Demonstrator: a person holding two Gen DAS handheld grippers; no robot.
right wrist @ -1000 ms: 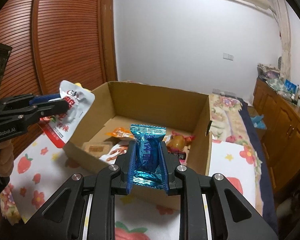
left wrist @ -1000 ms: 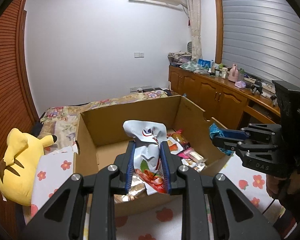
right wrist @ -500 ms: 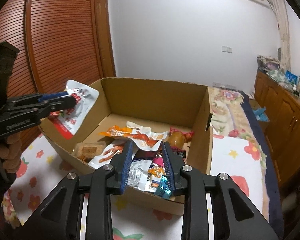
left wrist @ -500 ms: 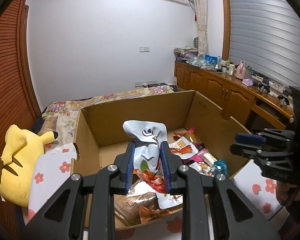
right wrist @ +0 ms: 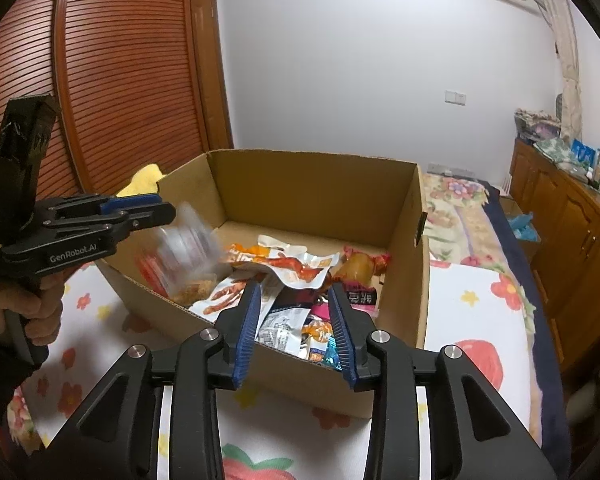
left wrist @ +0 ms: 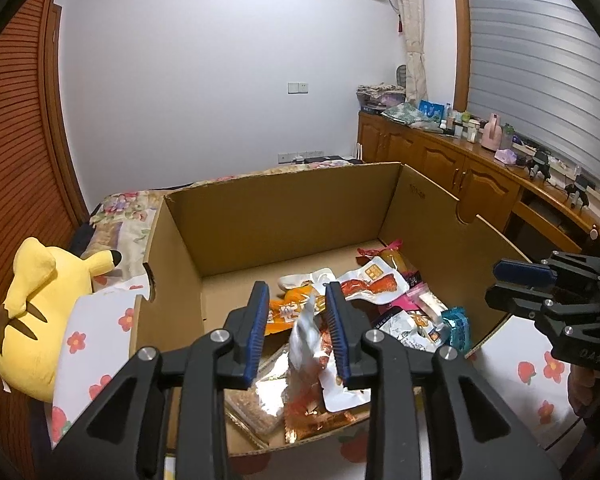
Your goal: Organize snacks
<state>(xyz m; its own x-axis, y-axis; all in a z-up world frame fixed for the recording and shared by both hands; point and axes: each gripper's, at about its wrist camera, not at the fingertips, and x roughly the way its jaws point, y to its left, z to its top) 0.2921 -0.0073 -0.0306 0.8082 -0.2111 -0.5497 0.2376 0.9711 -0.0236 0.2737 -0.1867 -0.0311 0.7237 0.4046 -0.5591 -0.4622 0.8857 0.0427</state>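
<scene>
Over the cardboard box (left wrist: 292,216), the left claw (left wrist: 296,320) is seen opening w/ a blurred silver snack pouch (left wrist: 312,344) loose betw. its jaws, the right claw (right wrist: 294,320) opening w/ nothing held, other snacks (right wrist: 296,264) piled inside.

1. "GenRobot.AI" — white lettering along the side of the left gripper (right wrist: 148,212).
2. Snack packets (right wrist: 296,268) in the cardboard box (right wrist: 320,184) carry print — too small to read.
</scene>
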